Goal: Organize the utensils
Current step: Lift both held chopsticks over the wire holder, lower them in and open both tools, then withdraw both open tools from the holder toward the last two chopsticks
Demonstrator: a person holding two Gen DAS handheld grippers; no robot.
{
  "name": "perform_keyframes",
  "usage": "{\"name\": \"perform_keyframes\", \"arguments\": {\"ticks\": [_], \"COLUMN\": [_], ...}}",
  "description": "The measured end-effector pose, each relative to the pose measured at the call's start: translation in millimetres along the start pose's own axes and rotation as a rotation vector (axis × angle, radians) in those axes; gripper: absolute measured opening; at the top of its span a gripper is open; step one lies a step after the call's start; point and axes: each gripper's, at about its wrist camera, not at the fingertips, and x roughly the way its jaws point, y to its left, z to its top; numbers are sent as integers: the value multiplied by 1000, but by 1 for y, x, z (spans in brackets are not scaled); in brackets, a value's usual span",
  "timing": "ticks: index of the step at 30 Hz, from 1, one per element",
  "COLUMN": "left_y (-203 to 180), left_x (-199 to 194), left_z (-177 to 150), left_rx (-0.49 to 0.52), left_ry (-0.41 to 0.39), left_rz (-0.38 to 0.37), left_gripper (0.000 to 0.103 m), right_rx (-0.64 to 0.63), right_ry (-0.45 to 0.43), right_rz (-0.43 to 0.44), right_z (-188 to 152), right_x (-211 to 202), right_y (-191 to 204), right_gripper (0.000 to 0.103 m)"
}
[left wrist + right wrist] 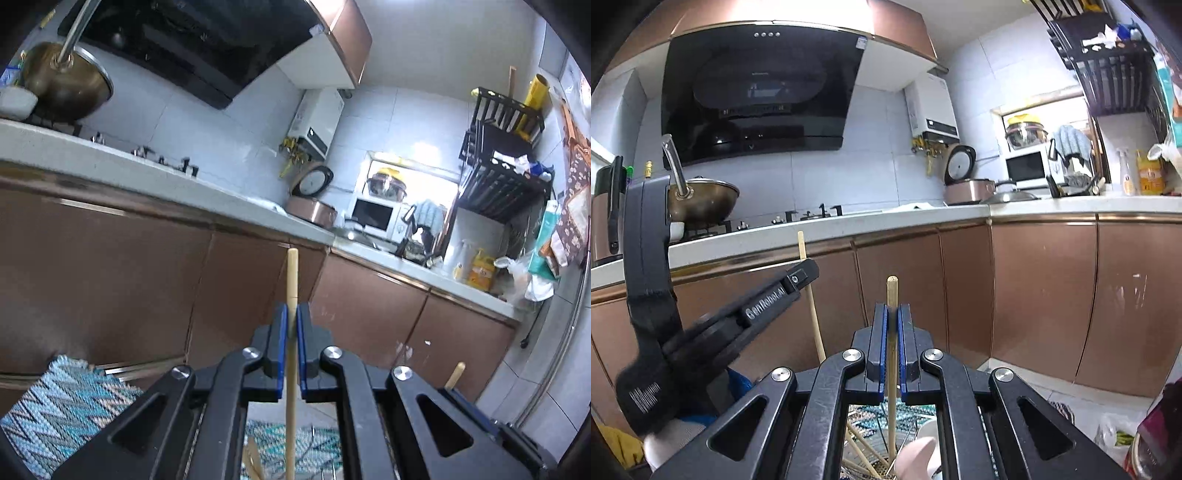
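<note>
Only the right view shows both chopsticks [892,332] gripped.

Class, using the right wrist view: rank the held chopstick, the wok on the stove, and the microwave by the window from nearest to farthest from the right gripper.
1. Chopstick: clamped upright in the right gripper itself.
2. Wok: far left, on the stove behind the counter edge.
3. Microwave: right of centre, in the far corner by the window.

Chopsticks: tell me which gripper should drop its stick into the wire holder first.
Right, probably. The right gripper holds its chopstick upright, and the wire holder with other sticks shows directly beneath it. The left gripper also clamps a chopstick, but mostly woven mat lies below it.
</note>
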Motion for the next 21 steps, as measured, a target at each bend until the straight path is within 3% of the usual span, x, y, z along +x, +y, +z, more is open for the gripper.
{"name": "perform_keyframes", "arguments": {"ticks": [3, 6, 7, 8, 10, 12, 14, 21], "left_y": [4, 8, 10, 11, 13, 16, 19, 26], "left_x": [-8, -25, -32, -39, -57, -74, -90, -159], "left_z": [-4, 4, 7, 12, 21, 31, 39, 55], "left_rx": [13, 8, 7, 7, 12, 7, 2, 35], "left_ry": [5, 5, 1, -3, 0, 2, 1, 21], "left_rz": [3, -8, -8, -10, -11, -4, 10, 77], "left_gripper": [7, 29, 35, 36, 38, 45, 47, 52], "right_rx": [2, 11, 18, 24, 33, 31, 34, 63], "right_ry": [6, 7, 6, 3, -6, -11, -18, -30], "right_rz": [-7, -18, -22, -29, -36, -43, -55, -81], "right_z": [-4, -4, -3, -1, 2, 5, 8, 14], "right_x": [-4, -11, -14, -17, -26, -35, -48, -100], "right_y": [2, 2, 2, 2, 4, 7, 11, 26], "right_gripper": [5, 8, 16, 26, 33, 34, 42, 55]}}
